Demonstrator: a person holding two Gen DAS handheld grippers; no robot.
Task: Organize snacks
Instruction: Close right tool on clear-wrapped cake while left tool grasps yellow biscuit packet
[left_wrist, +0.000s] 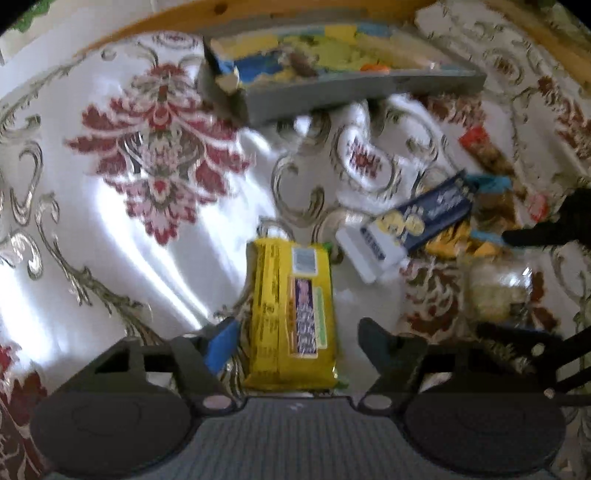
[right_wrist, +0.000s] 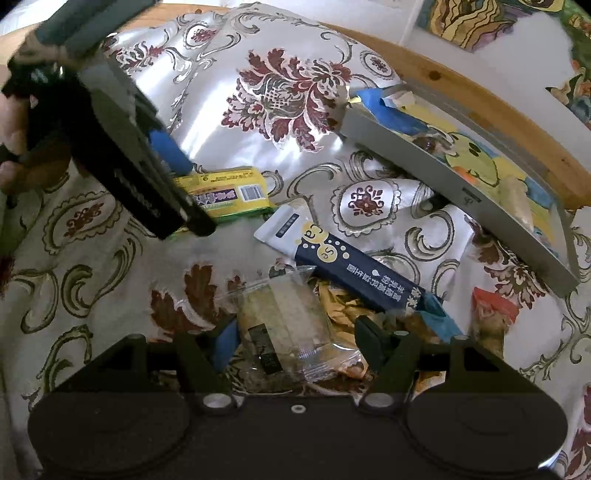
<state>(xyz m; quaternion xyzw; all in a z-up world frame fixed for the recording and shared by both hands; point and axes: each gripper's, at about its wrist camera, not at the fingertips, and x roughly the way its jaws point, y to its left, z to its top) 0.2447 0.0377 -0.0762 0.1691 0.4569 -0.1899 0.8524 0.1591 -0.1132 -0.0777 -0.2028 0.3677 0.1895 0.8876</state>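
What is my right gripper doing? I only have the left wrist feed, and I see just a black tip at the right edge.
Observer: The right gripper is open, its fingers on either side of a clear-wrapped snack on the floral cloth.
Operator: Is anything under that snack?
Observer: Yes, it overlaps a crumpled yellow wrapper, beside the navy and white sachet.
Operator: How does my left gripper look from there?
Observer: The left gripper reaches in from the upper left, straddling the yellow packet, jaws not closed on it.
Operator: And the grey tray?
Observer: The grey tray sits to the right, with a cartoon face printed inside.
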